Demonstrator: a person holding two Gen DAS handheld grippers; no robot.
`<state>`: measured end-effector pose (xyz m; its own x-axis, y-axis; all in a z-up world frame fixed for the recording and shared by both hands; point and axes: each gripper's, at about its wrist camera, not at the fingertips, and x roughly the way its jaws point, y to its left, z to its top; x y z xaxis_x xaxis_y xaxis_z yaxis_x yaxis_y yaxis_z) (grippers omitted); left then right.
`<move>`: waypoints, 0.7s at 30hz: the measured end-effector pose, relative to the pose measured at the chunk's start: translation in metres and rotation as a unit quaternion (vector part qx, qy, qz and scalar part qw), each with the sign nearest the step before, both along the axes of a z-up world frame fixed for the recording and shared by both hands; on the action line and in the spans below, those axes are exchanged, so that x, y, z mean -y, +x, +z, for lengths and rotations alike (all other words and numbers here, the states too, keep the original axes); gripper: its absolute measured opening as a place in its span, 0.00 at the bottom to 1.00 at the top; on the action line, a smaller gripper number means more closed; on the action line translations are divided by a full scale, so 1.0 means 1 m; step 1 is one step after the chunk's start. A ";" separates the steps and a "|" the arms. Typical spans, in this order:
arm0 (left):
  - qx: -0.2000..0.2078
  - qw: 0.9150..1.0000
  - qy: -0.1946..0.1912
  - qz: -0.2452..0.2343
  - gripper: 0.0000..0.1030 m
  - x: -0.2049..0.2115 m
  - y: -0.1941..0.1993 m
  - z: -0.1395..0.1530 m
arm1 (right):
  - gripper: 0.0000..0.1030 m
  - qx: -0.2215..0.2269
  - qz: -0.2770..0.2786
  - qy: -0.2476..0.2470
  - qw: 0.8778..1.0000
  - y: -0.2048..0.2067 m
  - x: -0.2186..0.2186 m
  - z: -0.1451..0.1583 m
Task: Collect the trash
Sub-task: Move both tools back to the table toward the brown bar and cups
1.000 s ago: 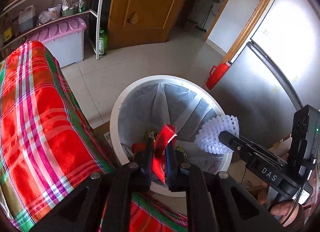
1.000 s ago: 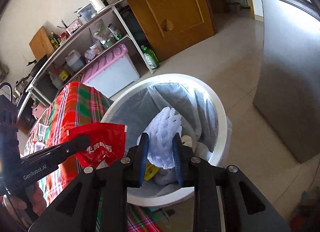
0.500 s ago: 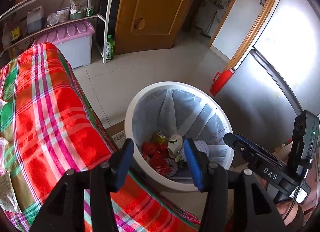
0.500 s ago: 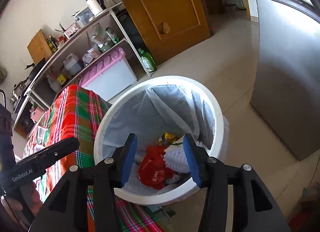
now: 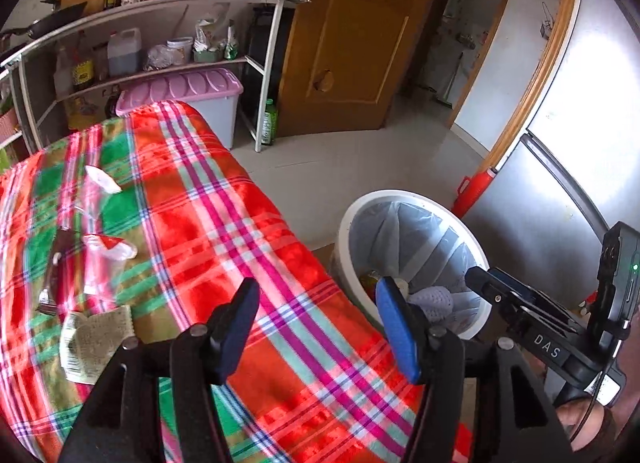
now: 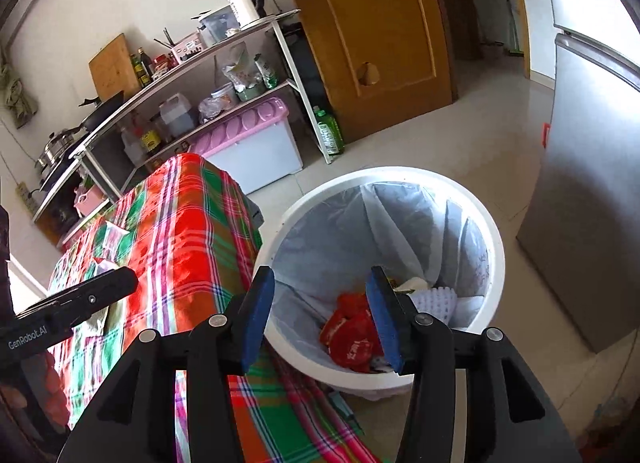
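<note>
In the left wrist view, the left tool [image 5: 316, 327] hangs above the near edge of the plaid-covered surface [image 5: 248, 247] with its blue pads spread wide and nothing between them. Beyond its right pad stands the white bin [image 5: 476, 247], lined with a pale bag, just beside the surface's edge; a white foam net [image 5: 434, 299] shows inside it. Trash remains on the surface, off to the left: a crumpled clear cup [image 5: 106, 259] with a red scrap at its mouth, a white scrap [image 5: 102, 179] farther back, a grey-green wrapper [image 5: 96, 337] near the front, and something dark and blurred beside the cup that cannot be made out. The right tool [image 5: 480, 283] enters from the right, near the bin's rim; this view does not settle how its jaws stand.

In the right wrist view, the right tool [image 6: 320, 315] hovers over the bin [image 6: 490, 223] with its pads apart and empty. Down in the liner lie a red wrapper [image 6: 348, 337] and the foam net [image 6: 434, 299] — two pieces already collected. The left tool's dark finger [image 6: 100, 287] crosses the left side above the surface [image 6: 188, 247], where pale scraps are still visible.

The task seems partly done — some trash is binned, and several pieces on the surface are left to fetch.
</note>
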<state>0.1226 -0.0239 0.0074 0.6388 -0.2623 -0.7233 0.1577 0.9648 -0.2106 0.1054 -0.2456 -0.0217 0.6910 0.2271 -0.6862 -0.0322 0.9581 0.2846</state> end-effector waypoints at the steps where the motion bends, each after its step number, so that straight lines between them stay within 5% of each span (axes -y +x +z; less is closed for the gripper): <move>1: 0.010 1.000 0.008 0.005 0.64 -0.004 -0.005 0.003 | 0.48 0.003 0.003 -0.004 1.000 -0.002 -0.005 0.002; 21: 0.028 0.990 0.017 0.139 0.69 -0.150 -0.061 0.003 | 0.48 0.014 0.144 -0.002 0.989 -0.011 -0.137 0.010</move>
<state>0.0612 0.1258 0.0109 0.7220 -0.0467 -0.6903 -0.1047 0.9788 -0.1758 0.0941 -0.1089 -0.0118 0.6167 0.4153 -0.6687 -0.3121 0.9089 0.2766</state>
